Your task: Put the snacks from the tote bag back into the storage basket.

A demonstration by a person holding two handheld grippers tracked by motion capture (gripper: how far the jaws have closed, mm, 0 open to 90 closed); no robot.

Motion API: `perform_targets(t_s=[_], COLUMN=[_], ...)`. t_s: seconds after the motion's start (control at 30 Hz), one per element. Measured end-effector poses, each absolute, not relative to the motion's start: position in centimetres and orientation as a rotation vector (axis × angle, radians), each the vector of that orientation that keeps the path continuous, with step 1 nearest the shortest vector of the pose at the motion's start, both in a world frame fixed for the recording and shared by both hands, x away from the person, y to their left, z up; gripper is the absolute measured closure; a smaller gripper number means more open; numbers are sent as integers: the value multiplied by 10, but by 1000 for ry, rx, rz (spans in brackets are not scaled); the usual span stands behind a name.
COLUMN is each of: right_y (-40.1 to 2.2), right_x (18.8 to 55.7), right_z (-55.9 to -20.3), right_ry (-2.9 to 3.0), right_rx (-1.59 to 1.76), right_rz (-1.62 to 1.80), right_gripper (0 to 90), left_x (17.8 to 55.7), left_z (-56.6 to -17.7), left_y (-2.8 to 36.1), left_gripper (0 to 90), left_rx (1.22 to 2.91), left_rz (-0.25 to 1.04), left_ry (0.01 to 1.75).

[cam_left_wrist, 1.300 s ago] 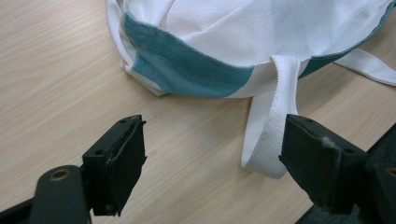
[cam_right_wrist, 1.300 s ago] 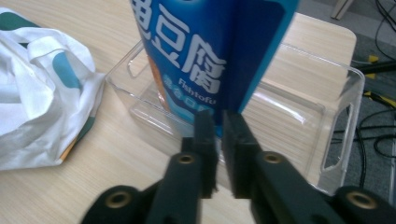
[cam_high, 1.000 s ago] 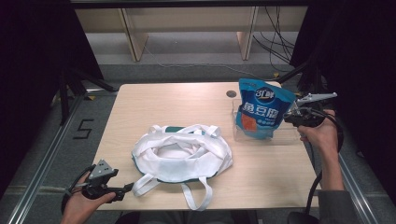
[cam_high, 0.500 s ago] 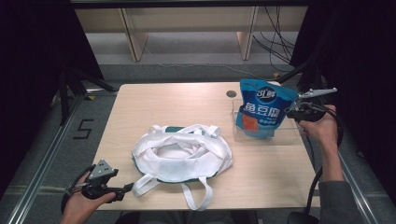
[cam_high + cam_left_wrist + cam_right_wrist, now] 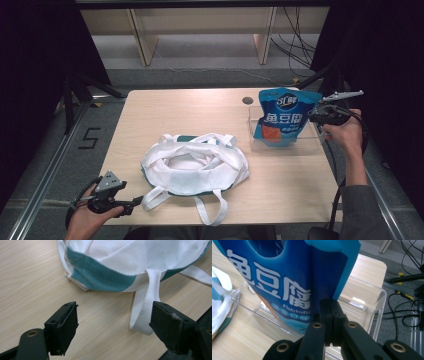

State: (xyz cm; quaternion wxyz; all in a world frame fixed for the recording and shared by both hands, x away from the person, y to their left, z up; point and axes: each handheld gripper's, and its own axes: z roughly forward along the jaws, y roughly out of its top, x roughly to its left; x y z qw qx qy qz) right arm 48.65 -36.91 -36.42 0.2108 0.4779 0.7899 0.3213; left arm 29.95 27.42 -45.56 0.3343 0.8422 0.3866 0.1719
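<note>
My right gripper (image 5: pixel 331 322) clamps upright blue snack pouch (image 5: pixel 283 116), long axis vertical, over clear plastic tray (image 5: pixel 260 142) | my left gripper (image 5: pixel 113 326) jaws apart beside white-and-teal cloth bag (image 5: pixel 192 164)

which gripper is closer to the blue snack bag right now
Right. The right gripper is shut on the blue snack bag at its edge, above the clear bin. The left gripper sits open at the table's near corner, beside the white tote bag.
</note>
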Motion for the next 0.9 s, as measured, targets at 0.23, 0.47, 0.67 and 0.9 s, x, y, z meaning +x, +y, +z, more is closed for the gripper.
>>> perform_targets(t_s=[0.23, 0.47, 0.67, 0.9], right_y=[-369, -363, -351, -326], right_x=[484, 464, 452, 441], right_z=[-367, -368, -377, -385], right_ry=[2177, 2148, 2160, 2191], right_rx=[1326, 1379, 1292, 1260], right_rz=[924, 907, 913, 954], right_gripper=[823, 614, 498, 457], left_x=[300, 300, 300, 300], left_z=[-456, -457, -456, -457], left_y=[274, 272, 273, 273], left_gripper=[212, 212, 212, 212], left_rx=[2196, 2177, 2187, 2171], left_rz=[450, 452, 453, 457], left_ry=[1006, 1015, 1011, 1013])
